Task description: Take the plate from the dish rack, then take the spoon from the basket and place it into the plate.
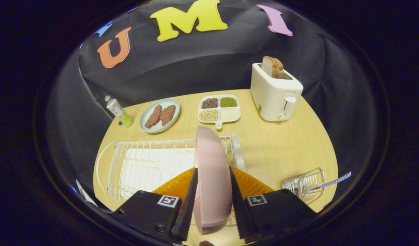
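Gripper view: at lower centre the gripper (213,201) clamps the pink plate (212,177) edge-on between both fingers, above the white dish rack (144,164) at lower left. At lower right, the spoon (336,180) sticks out of the wire basket (307,186).

Plate (212,177), centre: matt smooth plastic look. Dish rack (144,164), lower left: white coated wire. Basket (307,184), lower right: shiny metal wire. Table (284,150): pale wood grain, satin. Toaster (275,94), upper right: glossy white plastic. Backdrop: matt black cloth.
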